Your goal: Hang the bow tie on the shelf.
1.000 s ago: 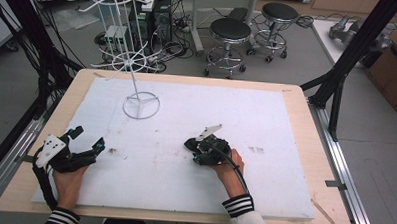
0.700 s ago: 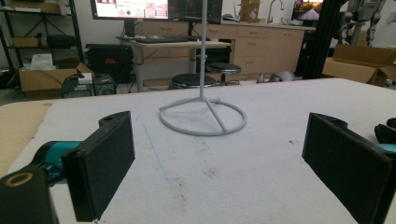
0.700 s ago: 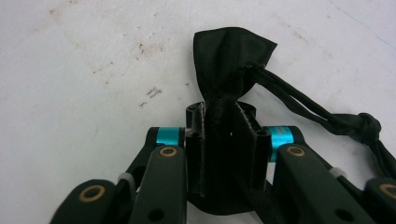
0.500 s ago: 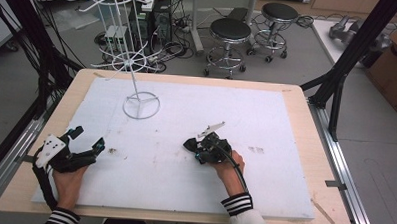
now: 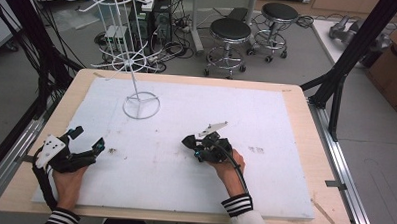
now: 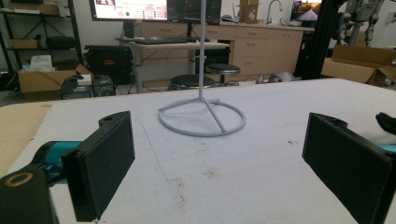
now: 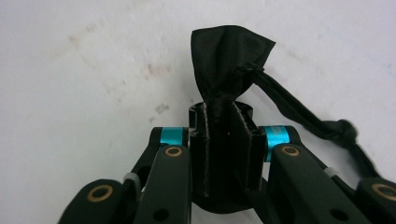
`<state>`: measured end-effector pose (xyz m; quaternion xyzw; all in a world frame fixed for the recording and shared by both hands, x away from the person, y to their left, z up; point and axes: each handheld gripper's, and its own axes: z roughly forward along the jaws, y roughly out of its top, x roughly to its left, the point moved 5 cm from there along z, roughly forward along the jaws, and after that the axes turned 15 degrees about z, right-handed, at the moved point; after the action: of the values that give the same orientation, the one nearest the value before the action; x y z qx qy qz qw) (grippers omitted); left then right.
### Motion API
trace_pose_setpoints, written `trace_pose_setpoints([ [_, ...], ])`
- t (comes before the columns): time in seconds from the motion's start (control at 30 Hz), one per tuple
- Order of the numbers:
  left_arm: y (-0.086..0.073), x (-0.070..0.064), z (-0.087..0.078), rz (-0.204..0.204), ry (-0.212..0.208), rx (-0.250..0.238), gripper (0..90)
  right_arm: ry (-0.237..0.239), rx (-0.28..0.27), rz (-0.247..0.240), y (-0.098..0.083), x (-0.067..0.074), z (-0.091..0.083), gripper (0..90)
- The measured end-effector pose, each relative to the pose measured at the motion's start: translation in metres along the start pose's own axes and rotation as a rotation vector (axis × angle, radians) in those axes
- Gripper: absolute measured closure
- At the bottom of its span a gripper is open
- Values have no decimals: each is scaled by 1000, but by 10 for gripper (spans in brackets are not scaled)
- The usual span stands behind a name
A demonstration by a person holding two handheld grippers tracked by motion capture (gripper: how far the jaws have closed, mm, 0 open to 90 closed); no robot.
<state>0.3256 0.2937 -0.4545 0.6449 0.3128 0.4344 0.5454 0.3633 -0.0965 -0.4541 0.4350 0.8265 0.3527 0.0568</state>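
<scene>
My right gripper (image 7: 225, 135) is shut on a black cloth piece (image 7: 229, 56). The cloth bunches up above the pads, and a black cord (image 7: 303, 116) trails from it to the right over the white mat. In the high view that right gripper (image 5: 193, 142) lies low on the mat (image 5: 266, 124), right of centre, with the cloth (image 5: 188, 140) at its tip. My left gripper (image 5: 89, 138) rests at the mat's left side, open with nothing between its pads (image 6: 100, 163). A white wire stand (image 5: 137, 85) rises at the back left; its ring base (image 6: 201, 119) lies ahead of the left gripper.
The mat covers a wooden table (image 5: 315, 161). Black frame posts (image 5: 348, 57) flank the table at right and left. Two stools (image 5: 229, 40) and cables stand on the floor beyond the far edge. Small dark specks (image 5: 255, 150) mark the mat to the right.
The right gripper's jaws have drawn together on the black cloth. Both hands have kept their places.
</scene>
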Motion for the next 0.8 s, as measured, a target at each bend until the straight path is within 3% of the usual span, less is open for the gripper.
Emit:
trace_pose_setpoints([
  [0.43,0,0,0,-1,0,0,96,91,-165,29,16,2,-15,778],
  [0.8,0,0,0,-1,-1,-1,96,152,-269,16,49,20,-27,778],
])
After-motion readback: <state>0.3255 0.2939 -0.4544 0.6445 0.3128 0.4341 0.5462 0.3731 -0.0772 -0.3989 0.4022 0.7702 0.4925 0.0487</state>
